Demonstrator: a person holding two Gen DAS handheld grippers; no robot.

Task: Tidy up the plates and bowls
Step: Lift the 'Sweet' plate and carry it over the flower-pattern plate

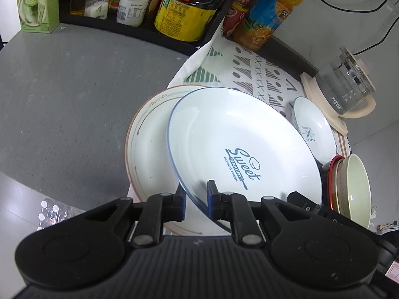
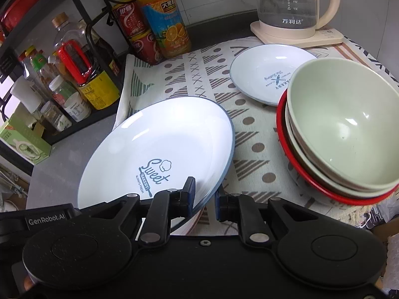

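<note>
A white blue-rimmed plate (image 1: 234, 137) printed "Sweet Bakery" is held tilted above a larger brown-rimmed plate (image 1: 149, 144). My left gripper (image 1: 197, 199) is shut on its near rim. My right gripper (image 2: 204, 196) straddles the same plate (image 2: 162, 154) at its right rim, and its right pad stands a little off the rim. A smaller blue-rimmed plate (image 2: 269, 74) lies on the patterned cloth (image 2: 194, 82). A stack of bowls, pale green (image 2: 344, 124) on top and red (image 2: 294, 164) at the bottom, stands at the right; it also shows in the left wrist view (image 1: 354, 186).
A black rack with sauce bottles and jars (image 2: 82, 74) stands at the back left. An orange juice bottle (image 2: 162, 17) and red cans (image 2: 134, 30) stand behind the cloth. A glass kettle (image 2: 289, 2) sits on its base at the back right. Grey countertop (image 1: 74, 87) lies left.
</note>
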